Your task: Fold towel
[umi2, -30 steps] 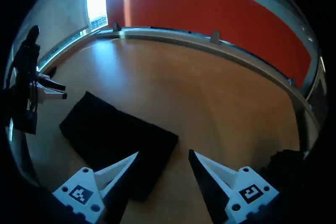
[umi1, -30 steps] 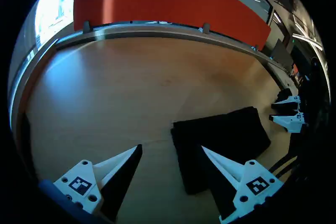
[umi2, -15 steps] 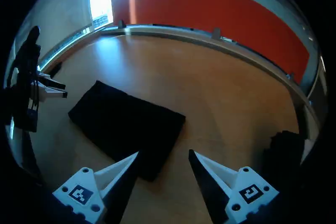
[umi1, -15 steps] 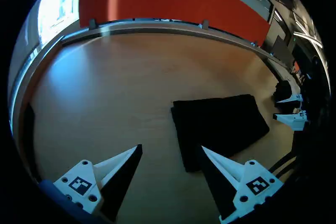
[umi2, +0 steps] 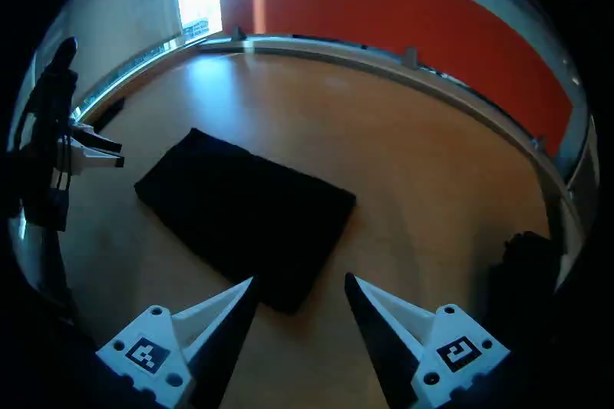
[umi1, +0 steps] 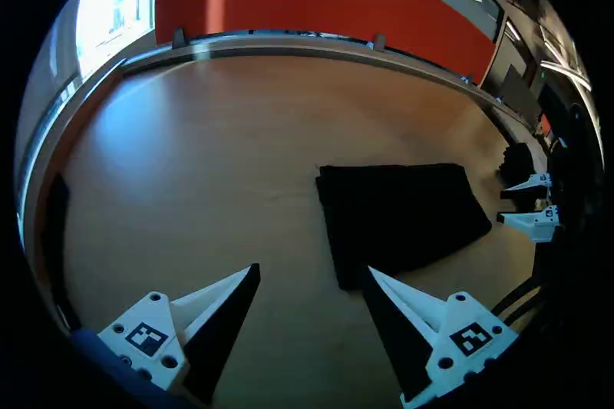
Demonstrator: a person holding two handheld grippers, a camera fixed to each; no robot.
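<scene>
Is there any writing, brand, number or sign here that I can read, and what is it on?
No readable words or numbers anywhere.
The black-and-white square markers on the left tool and right tool are coded patterns, not text.
The black folded towel and orange wall panel carry none.

The light wooden counter (umi1: 207, 140) carries a black towel (umi1: 399, 213), lying flat as a rectangle. A dark bundle (umi2: 526, 271) sits near the counter's edge.

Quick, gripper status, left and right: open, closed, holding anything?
Left gripper: jaws open, empty; the black folded cloth towel lies ahead of it.
Right gripper: jaws open, empty, not touching the towel.
</scene>
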